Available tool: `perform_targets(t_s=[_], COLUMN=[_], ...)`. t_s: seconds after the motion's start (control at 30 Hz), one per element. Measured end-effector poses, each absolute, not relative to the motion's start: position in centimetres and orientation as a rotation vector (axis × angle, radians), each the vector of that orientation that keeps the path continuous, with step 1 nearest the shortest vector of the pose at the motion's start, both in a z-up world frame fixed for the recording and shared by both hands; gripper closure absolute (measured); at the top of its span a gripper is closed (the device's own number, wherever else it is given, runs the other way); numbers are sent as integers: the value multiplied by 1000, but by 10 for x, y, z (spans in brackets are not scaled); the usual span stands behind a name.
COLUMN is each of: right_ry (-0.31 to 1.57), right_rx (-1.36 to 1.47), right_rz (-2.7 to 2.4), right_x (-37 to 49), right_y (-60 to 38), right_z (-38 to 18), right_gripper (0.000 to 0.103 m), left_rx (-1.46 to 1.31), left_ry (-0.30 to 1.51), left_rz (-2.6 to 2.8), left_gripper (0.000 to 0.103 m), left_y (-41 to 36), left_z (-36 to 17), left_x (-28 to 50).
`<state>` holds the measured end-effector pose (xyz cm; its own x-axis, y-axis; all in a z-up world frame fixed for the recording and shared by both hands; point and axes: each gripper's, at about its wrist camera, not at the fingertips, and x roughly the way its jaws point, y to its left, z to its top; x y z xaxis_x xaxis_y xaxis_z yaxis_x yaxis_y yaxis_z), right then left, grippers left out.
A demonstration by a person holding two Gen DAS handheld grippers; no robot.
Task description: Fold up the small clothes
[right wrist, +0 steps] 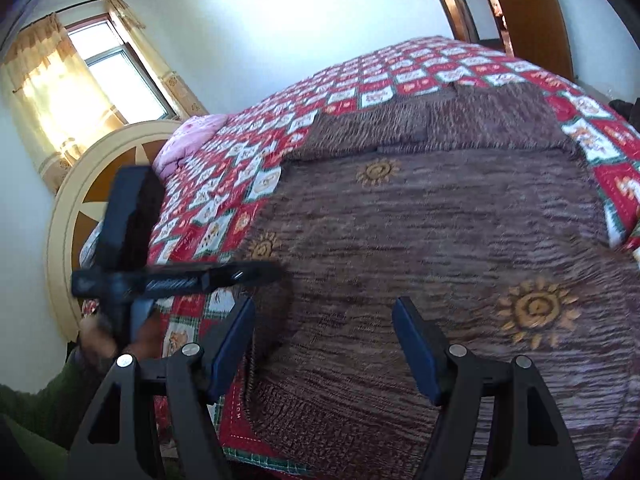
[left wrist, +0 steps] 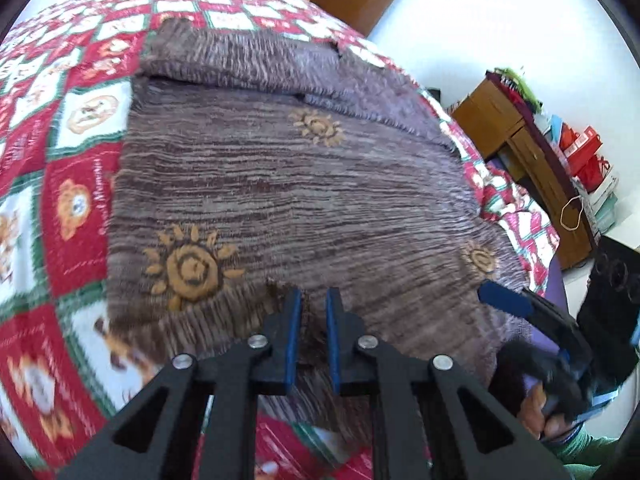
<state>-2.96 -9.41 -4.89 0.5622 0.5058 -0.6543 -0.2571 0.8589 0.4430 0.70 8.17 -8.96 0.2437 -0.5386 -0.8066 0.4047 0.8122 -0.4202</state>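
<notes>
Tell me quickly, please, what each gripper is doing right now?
Left gripper: shut on the brown sweater hem.
Right gripper: open, holding nothing.

A home bedroom: quilted bed (right wrist: 400, 68), curtained window (right wrist: 116, 68), wooden door (right wrist: 528, 12), cluttered dresser (left wrist: 516, 140).

A bed covered by a red, white and green checked quilt printed with small orange bear motifs (right wrist: 404, 80) carries everything here. Spread flat on the quilt lies a brown, streaky knitted garment with ribbed edges and orange sun-shaped motifs (left wrist: 320, 200), filling most of the near part of the bed; its far section is folded over, forming a raised band across the top. In the right wrist view, a pale pink cushion or folded blanket (right wrist: 192, 136) lies at the far-left end of the quilt, beside a round cream-and-brown headboard (right wrist: 80, 208).
</notes>
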Motion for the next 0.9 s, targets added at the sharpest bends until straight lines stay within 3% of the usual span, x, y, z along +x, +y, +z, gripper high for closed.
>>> perform_targets(t_s=[0.13,0.3,0.43,0.5,0.53,0.57,0.9], right_ry=[900,950,994,987,988,987,894], right_rx=[303,250,172,147,149,159,186], right_rz=[496,567,556,549,553,550,661], right_x=[-22,-5,7,9,10,12,10], right_y=[-79,-48,-26,-22,-22,-23,-40], right_z=[-57,-70,-87,-91,-92,-93,-54], right_gripper=[31,31,32,63,94,98,98], left_rx=[-164,-121,-3,112,155,216,736], left_ry=[1195,1087,1014,979,964,943,749], left_rz=[-647,-608,-625,-651,-666,-696,-1070], left_gripper=[83,39,35,21,18,16,9], left_y=[98,130,133,129,127,123,61], left_z=[-86,-62,-48,-44,-42,-41,-52], left_x=[16,12,5,-1,-2,-5,-35])
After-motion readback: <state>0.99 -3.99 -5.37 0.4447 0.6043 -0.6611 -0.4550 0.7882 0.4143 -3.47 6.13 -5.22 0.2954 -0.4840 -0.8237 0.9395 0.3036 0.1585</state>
